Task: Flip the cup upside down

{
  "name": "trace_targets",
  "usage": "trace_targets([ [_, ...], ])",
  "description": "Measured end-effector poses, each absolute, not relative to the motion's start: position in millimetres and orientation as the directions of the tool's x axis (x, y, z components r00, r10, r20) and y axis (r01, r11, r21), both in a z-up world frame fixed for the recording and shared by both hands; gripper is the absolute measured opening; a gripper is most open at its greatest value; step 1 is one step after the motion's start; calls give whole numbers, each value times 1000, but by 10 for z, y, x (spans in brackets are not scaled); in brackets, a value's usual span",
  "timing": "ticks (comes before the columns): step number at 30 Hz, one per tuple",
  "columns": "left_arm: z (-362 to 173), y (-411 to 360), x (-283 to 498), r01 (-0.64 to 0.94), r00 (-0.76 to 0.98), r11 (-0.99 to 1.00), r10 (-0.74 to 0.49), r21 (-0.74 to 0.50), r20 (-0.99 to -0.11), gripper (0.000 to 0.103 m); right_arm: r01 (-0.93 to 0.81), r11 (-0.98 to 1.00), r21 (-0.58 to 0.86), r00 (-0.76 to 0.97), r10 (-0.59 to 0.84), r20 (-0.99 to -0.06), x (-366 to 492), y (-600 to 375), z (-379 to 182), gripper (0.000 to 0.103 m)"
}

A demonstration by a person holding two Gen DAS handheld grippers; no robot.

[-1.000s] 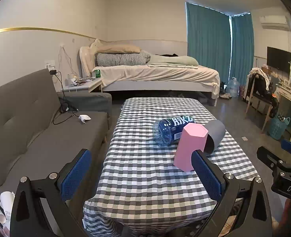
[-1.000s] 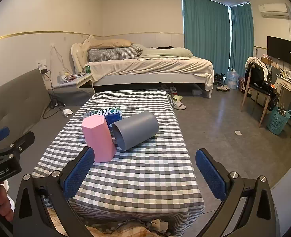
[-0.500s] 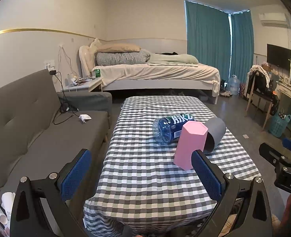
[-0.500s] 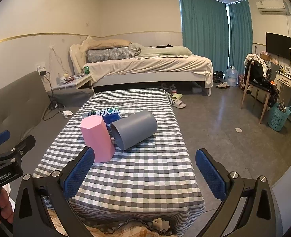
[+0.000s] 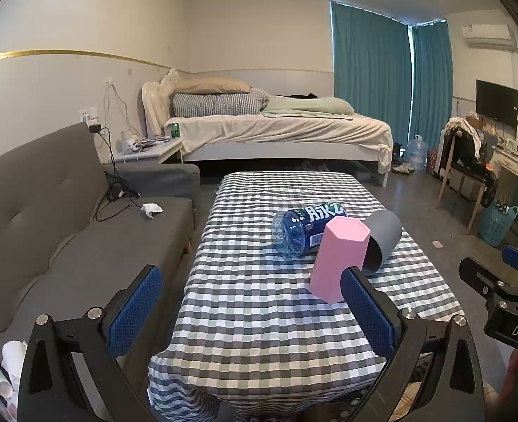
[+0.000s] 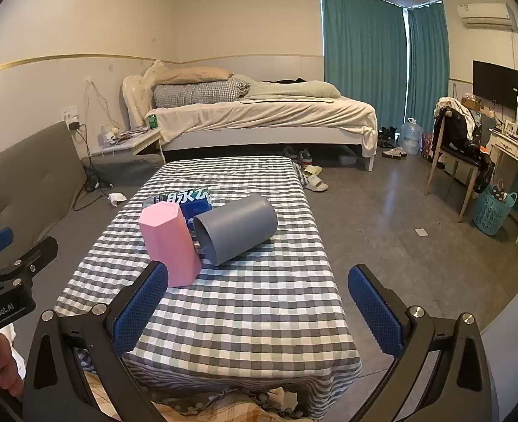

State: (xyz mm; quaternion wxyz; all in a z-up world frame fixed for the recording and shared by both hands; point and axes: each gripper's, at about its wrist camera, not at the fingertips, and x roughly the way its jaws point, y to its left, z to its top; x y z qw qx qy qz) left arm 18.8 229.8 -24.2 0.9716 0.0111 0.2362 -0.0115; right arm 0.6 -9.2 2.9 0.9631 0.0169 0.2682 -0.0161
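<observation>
Grey cup lies on its side on the checked table, mouth toward the grippers, touching the upright pink hexagonal cup; blue bottle lies behind both. Nothing on the table has shifted since earlier. Left gripper and right gripper remain spread wide, empty, short of the table.

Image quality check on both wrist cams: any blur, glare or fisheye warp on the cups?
Left wrist view: sharp, no motion blur; dark fisheye corners, walls bowed; pink cup evenly lit, grey cup partly hidden behind it. Right wrist view: also sharp; soft light, faint shadows on the table; grey cup's mouth reads dark; mild sheen on the floor, no glare on the cups.
</observation>
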Motion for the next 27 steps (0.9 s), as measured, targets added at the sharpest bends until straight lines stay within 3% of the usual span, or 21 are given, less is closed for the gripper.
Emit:
trace_targets([
  [27,-245,2306,191,28,888,1000,-19,13,-459,103,42,999,20,853,-26,-522,11,-96,29,103],
])
